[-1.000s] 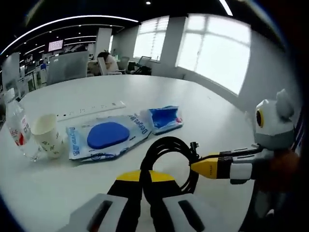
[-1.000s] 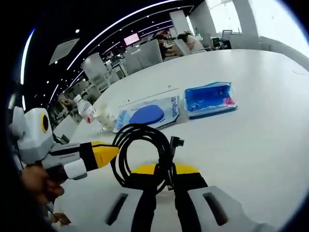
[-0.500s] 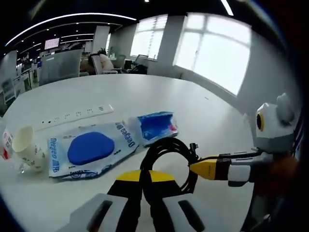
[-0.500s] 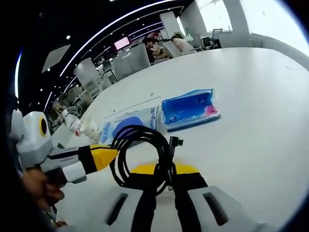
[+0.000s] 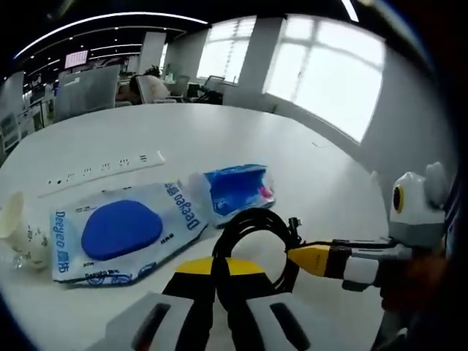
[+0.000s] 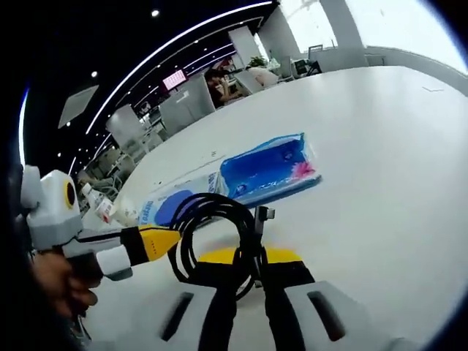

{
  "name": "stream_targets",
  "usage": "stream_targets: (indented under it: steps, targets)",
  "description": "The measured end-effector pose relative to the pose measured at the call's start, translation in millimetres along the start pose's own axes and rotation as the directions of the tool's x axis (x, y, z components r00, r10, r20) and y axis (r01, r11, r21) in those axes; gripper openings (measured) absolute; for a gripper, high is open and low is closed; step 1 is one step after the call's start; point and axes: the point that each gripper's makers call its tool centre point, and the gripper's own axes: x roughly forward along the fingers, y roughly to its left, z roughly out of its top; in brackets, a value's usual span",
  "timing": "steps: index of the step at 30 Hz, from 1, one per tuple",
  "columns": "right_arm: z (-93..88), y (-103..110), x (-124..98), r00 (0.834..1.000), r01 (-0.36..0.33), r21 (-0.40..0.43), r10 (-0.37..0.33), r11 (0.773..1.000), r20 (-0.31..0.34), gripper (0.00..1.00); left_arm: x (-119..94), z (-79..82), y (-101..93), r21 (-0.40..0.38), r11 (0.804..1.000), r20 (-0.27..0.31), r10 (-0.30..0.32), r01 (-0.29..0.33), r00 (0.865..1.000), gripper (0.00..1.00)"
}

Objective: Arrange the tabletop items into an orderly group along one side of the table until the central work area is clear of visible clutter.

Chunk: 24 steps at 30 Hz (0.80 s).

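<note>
Both claws (image 5: 219,267) (image 6: 248,259) clamped on coiled black cable (image 5: 256,234).

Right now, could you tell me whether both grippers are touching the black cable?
Touching: in both views, each gripper's own jaws pinch the coiled black cable; left gripper, right gripper.

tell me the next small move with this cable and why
Probably carry the coiled black cable, pinched by both the left gripper and right gripper, toward the wet-wipes pack and blue tissue packet, since those already lie grouped together.
</note>
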Motion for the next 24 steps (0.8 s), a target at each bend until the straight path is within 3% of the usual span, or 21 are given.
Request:
stream_targets:
  steps: [9,19,24]
  targets:
    - [-2.7,-2,20,1.0,0.005,-0.045,-0.006,0.999,-0.027,0.07,15,-7.0,13.3,-0.031,1.0,-0.041,0.004,-0.005,0.999,0.01]
    - [-7.2,-7,25,0.999,0.003,-0.034,-0.004,0.999,-0.042,0.07,24,-15.9,17.0,-0.074,0.997,-0.07,-0.012,0.007,0.997,0.01]
    - [-6.8,-6,26,0.999,-0.001,-0.077,-0.002,0.997,-0.043,0.08,28,-22.1,18.2,-0.073,0.997,-0.092,-0.009,0.003,0.996,0.01]
